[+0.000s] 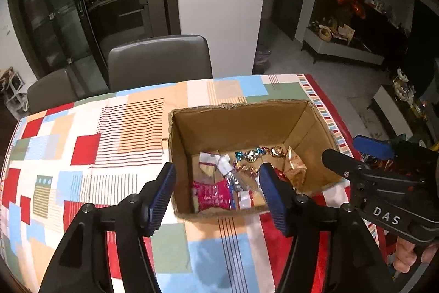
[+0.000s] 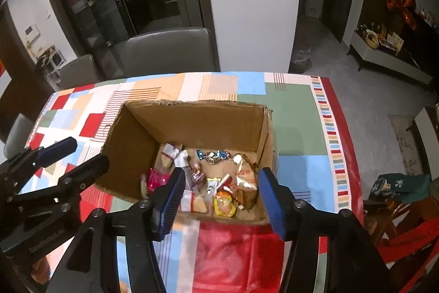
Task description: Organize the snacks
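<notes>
Fingers of both grippers stand spread with nothing pinched: the left gripper (image 1: 218,195) and the right gripper (image 2: 219,197) each hover over the near rim of the cardboard box (image 1: 247,125), angled down into it. That open box sits on the worktop (image 1: 82,142), which wears a patchwork cloth of red, blue, green and tan. Beyond the box, grey chairs (image 1: 159,59) stand at the worktop's far edge. On the box floor lie the snacks (image 2: 208,183): a tan crinkled bag (image 1: 295,169) near the right wall, a pink packet (image 1: 212,195) toward the near left corner, and shiny wrapped candies (image 1: 258,153) by the far wall.
</notes>
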A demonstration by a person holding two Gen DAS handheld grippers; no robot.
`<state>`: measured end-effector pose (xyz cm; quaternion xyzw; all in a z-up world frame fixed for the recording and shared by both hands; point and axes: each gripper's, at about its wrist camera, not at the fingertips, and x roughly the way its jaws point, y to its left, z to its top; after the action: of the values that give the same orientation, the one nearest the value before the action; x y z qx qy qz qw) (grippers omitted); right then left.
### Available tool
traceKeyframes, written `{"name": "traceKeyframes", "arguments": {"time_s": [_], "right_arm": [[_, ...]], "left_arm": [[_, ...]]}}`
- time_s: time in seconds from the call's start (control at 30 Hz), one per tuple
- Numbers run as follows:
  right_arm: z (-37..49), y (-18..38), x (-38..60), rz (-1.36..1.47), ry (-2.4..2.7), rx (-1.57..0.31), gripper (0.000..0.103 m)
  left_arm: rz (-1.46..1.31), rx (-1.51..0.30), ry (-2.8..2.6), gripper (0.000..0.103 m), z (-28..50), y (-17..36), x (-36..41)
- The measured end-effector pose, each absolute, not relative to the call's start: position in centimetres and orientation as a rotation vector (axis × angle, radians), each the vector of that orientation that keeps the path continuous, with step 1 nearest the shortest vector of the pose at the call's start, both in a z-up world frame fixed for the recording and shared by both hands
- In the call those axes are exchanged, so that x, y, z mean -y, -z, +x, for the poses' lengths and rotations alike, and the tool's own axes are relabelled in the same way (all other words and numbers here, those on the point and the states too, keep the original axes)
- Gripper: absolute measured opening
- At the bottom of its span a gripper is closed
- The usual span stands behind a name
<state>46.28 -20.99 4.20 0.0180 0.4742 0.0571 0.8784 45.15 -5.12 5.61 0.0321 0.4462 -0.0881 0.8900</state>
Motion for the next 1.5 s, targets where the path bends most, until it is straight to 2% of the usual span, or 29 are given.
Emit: {"name": "traceKeyframes", "arguments": {"time_s": [0.13,0.2,0.27,0.43,0.5,0.7,0.77,0.93,1.37,1.5], "right_arm": [[44.3,-4.9,20.9,0.041,-0.124,-0.977,0.060],[43.3,-5.3,20.9,0.039,-0.121,-0.964,0.065],[41.9,-5.9,20.8,0.029,-0.113,-0.941,0.065],[37.6,-7.4,20.7,0.026,-0.102,-0.858,0.066],[35.9,-7.9,20.7,0.025,-0.091,-0.820,0.074],[30.8,-8.5,21.1,0.045,-0.093,-0.743,0.075],[29.1,-8.6,21.0,0.025,-0.075,-0.712,0.079],[24.8,-8.5,21.0,0.018,-0.045,-0.644,0.082],[16.7,-7.9,21.5,0.052,-0.056,-0.547,0.082],[14.8,-7.9,21.5,0.041,-0.034,-0.515,0.086]], "left_arm": [[0.054,-0.898,0.177,0.065,43.1,-6.8,4.5],[0.052,-0.871,0.171,0.068,41.7,-7.5,4.2],[0.050,-0.835,0.159,0.069,40.0,-8.3,3.7],[0.048,-0.759,0.160,0.078,36.3,-9.3,2.9],[0.046,-0.738,0.161,0.080,34.9,-9.5,2.8],[0.029,-0.670,0.174,0.091,30.1,-9.3,2.5],[0.022,-0.654,0.180,0.092,28.5,-9.2,2.4],[0.033,-0.589,0.150,0.100,24.8,-9.0,2.4],[0.029,-0.489,0.126,0.103,17.6,-8.5,2.7],[0.029,-0.470,0.133,0.103,16.0,-8.7,2.6]]}}
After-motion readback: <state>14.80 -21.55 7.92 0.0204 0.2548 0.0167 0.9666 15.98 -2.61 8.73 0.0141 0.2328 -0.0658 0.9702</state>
